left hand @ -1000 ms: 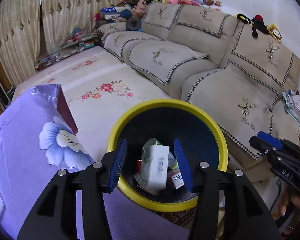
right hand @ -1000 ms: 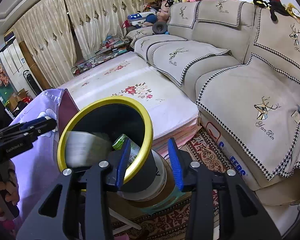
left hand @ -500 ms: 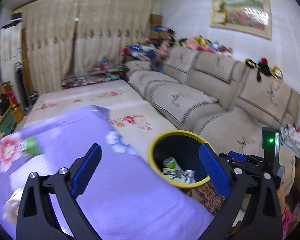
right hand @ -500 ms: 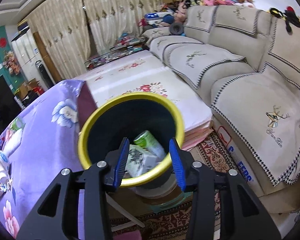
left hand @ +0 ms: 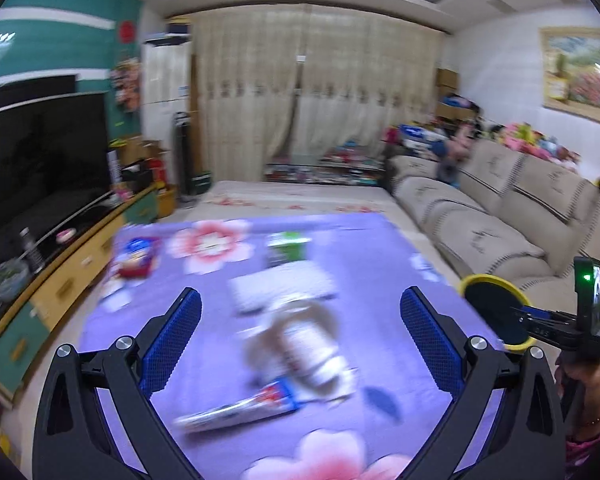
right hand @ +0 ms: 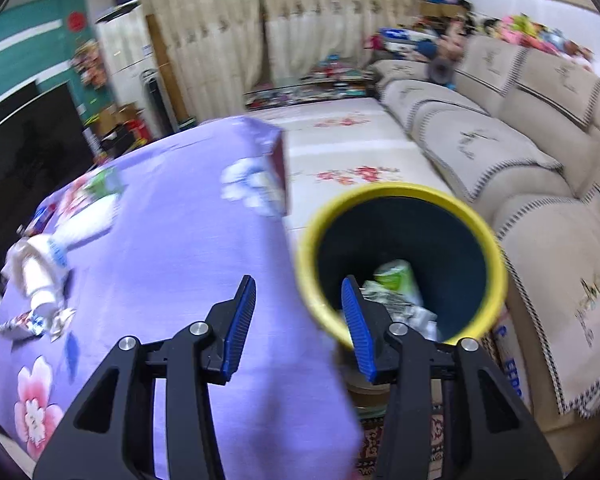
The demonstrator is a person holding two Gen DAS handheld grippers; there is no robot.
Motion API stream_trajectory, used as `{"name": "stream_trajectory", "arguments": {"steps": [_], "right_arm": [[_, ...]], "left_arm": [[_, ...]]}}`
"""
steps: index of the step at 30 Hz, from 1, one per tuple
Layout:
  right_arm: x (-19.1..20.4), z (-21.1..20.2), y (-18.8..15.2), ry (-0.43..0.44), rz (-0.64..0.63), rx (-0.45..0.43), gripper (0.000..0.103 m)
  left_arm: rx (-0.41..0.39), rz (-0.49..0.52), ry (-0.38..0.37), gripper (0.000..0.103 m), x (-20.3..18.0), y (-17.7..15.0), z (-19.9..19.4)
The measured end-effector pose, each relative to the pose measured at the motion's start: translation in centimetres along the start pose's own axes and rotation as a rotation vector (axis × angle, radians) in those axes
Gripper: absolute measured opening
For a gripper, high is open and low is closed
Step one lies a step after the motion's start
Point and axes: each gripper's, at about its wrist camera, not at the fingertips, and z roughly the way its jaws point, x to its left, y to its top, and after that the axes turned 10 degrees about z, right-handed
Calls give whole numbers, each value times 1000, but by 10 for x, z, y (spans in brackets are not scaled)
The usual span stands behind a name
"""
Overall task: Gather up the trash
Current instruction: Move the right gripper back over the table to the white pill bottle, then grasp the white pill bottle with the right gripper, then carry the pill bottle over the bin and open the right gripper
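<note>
My left gripper (left hand: 300, 300) hangs wide open and empty over the purple flowered tablecloth (left hand: 380, 248). Below it lies blurred trash: a white bottle in clear wrap (left hand: 304, 344), a foil tube (left hand: 240, 408), a white pack (left hand: 280, 292), a green carton (left hand: 286, 248) and a red-and-blue packet (left hand: 136, 256). My right gripper (right hand: 300, 320) is partly open, its jaws opening with nothing between them, at the table's edge beside the yellow-rimmed bin (right hand: 400, 192). A green pack (right hand: 396, 276) and crumpled wrappers (right hand: 400, 308) lie in the bin.
A beige sofa (right hand: 500, 152) runs along the right, close behind the bin. A television (left hand: 40, 160) on a low cabinet (left hand: 80, 264) stands left of the table. Curtains (left hand: 300, 112) close off the far wall. A hand (left hand: 584, 384) holds the right gripper.
My left gripper swung left from above the bin to over the table, and its jaws went from half open to wide. My right gripper also shifted left, so the bin now sits right of it.
</note>
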Motion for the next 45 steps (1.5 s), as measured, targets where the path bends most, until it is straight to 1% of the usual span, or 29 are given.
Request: {"name": "stream_trajectory", "arguments": {"steps": [3, 5, 7, 9, 14, 16, 21, 25, 28, 32, 41, 45], "right_arm": [[40, 5, -7, 69, -69, 37, 43], [64, 7, -11, 102, -111, 53, 43], [95, 7, -17, 150, -166, 66, 43], [120, 6, -23, 198, -202, 84, 43], [187, 6, -38, 336, -313, 132, 43], [208, 6, -40, 371, -348, 142, 43], [247, 16, -46, 386, -415, 172, 43], [264, 30, -46, 376, -443, 194, 43], [274, 41, -49, 351, -455, 201, 43], [276, 51, -50, 332, -463, 211, 43], [284, 63, -52, 345, -475, 240, 45], [281, 64, -51, 355, -464, 251, 45]], "left_arm": [[-1, -39, 68, 98, 34, -15, -15], [-3, -52, 109, 98, 49, -24, -23], [-6, -64, 129, 98, 59, -29, -27], [-5, -79, 130, 98, 67, -34, -30], [-6, -81, 127, 98, 70, -38, -36], [-7, -80, 129, 98, 70, -39, -37], [-1, -101, 133, 98, 76, -42, -38], [4, -120, 133, 98, 82, -45, -36], [10, -128, 130, 98, 86, -47, -33], [12, -132, 126, 98, 87, -48, -32], [17, -130, 117, 98, 84, -51, -26], [16, -123, 113, 98, 78, -50, -25]]}}
